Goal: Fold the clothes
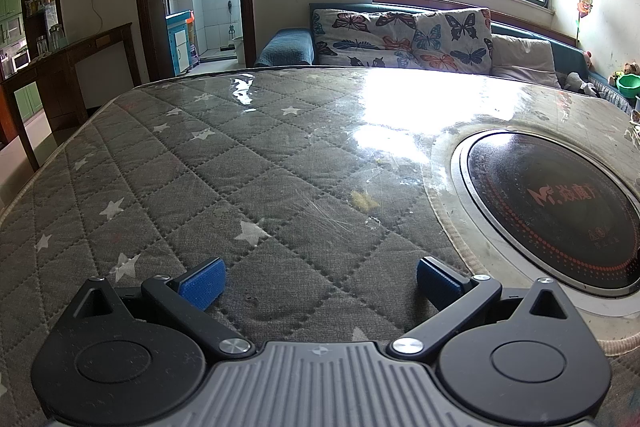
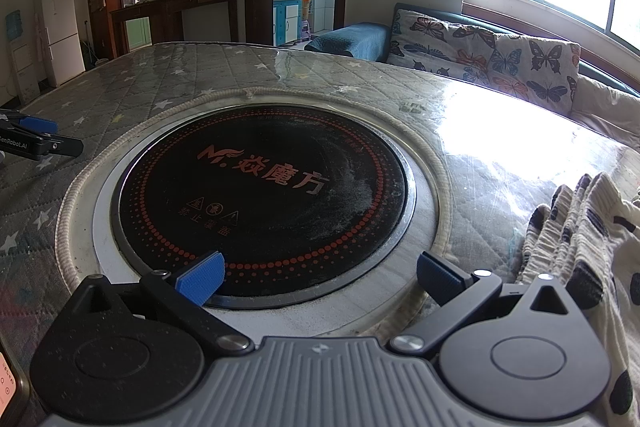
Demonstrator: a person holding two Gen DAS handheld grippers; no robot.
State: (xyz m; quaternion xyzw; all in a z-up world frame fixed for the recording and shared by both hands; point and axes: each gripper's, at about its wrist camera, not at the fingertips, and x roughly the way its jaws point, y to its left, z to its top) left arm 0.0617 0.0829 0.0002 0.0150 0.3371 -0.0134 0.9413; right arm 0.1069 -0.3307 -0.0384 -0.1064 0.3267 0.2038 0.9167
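A cream garment with dark dots (image 2: 584,247) lies bunched at the right edge of the table in the right wrist view. My right gripper (image 2: 320,281) is open and empty, low over the near rim of the black round hotplate (image 2: 260,195), with the garment just right of its right finger. My left gripper (image 1: 320,283) is open and empty over the grey star-patterned quilted table cover (image 1: 200,167), left of the hotplate (image 1: 560,203). It also shows at the far left of the right wrist view (image 2: 36,135). The garment is out of the left wrist view.
The table cover (image 2: 180,79) lies under clear plastic with window glare. A sofa with butterfly cushions (image 1: 400,35) stands behind the table. A dark wooden console (image 1: 72,67) and a doorway are at the back left. A white fridge (image 2: 60,31) stands far left.
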